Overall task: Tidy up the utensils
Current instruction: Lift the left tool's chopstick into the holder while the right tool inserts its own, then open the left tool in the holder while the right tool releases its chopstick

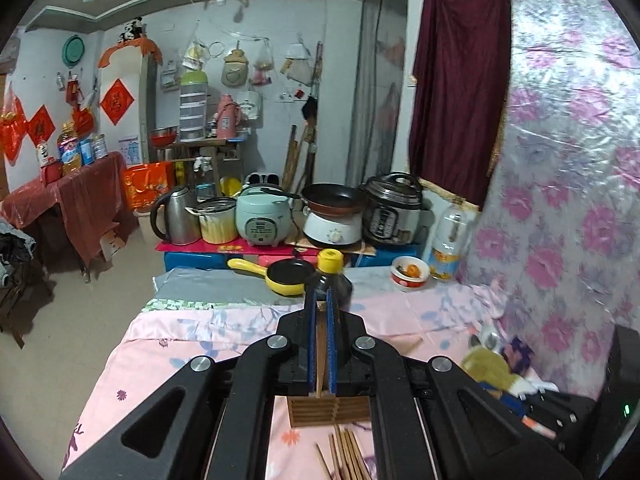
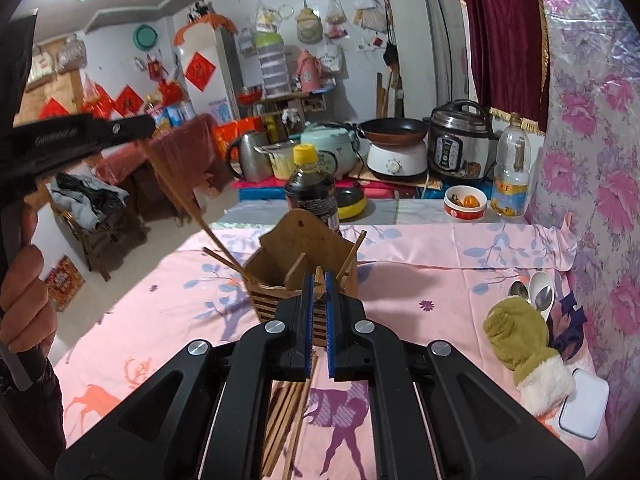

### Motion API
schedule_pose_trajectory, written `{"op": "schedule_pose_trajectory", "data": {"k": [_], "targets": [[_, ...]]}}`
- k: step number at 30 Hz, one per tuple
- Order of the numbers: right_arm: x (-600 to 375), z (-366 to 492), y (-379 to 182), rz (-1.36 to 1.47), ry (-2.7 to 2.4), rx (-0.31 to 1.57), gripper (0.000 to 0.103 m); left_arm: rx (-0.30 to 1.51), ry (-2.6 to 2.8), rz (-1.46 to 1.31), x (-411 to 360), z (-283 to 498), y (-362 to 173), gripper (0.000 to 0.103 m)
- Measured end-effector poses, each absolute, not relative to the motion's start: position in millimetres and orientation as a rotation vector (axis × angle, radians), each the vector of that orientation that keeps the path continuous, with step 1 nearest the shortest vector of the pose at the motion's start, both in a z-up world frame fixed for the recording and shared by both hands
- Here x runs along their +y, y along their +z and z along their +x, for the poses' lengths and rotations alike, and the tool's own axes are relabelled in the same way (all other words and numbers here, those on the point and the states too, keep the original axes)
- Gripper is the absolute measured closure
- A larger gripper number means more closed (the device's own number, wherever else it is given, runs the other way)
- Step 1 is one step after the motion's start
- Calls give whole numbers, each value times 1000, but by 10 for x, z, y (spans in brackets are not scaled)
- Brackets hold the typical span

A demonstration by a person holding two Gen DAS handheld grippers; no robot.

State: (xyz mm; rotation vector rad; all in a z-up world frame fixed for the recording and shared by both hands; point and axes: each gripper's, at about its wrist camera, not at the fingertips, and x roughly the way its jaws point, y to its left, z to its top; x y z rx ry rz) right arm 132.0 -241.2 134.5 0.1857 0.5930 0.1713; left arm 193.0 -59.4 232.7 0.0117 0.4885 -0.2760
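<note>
chopsticks (image 2: 180, 196) clamped in left tool (image 2: 136, 128), tip angled toward wooden holder (image 2: 280, 280) for insertion; right tool (image 2: 318, 288) clamped on another chopstick (image 2: 308, 376) over loose pile (image 2: 284, 412).

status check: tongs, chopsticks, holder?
Left tongs shut on one chopstick, raised over the wooden holder. Right tongs shut on another chopstick. Loose chopsticks on the cloth. Nothing blocking.

holder (image 2: 304, 276): wooden, slatted, upright on pink cloth | chopsticks (image 2: 286, 412): brown, loose before it
</note>
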Motion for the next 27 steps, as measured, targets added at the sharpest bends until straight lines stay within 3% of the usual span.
{"op": "schedule_pose_trajectory", "data": {"k": [9,11,12,13,17,20,22,24,25,27], "targets": [[-2276,1759,1049,180,183,689,95,585,-271,-24,-650,2469,1715,96],[-2255,1811,989,172,153,685,91,605,-251,-18,-617,2477,1585,74],[-2254,1800,991,169,144,673,91,601,-235,-16,-580,2441,1538,46],[-2254,1777,1006,169,146,657,90,582,-216,-15,-532,2385,1519,33],[-2292,1597,1142,163,133,591,85,550,-201,5,-383,2177,1519,28],[-2358,1359,1253,174,121,528,61,534,-191,-17,-219,1975,1515,17],[-2398,1209,1269,181,119,495,29,527,-178,-23,-133,1844,1486,12],[-2434,991,1241,182,113,447,11,523,-157,-23,-51,1704,1419,8],[-2444,905,1211,179,112,434,7,525,-149,-22,-17,1639,1367,6],[-2451,750,1077,180,126,436,6,547,-134,-7,48,1491,1182,6]]}}
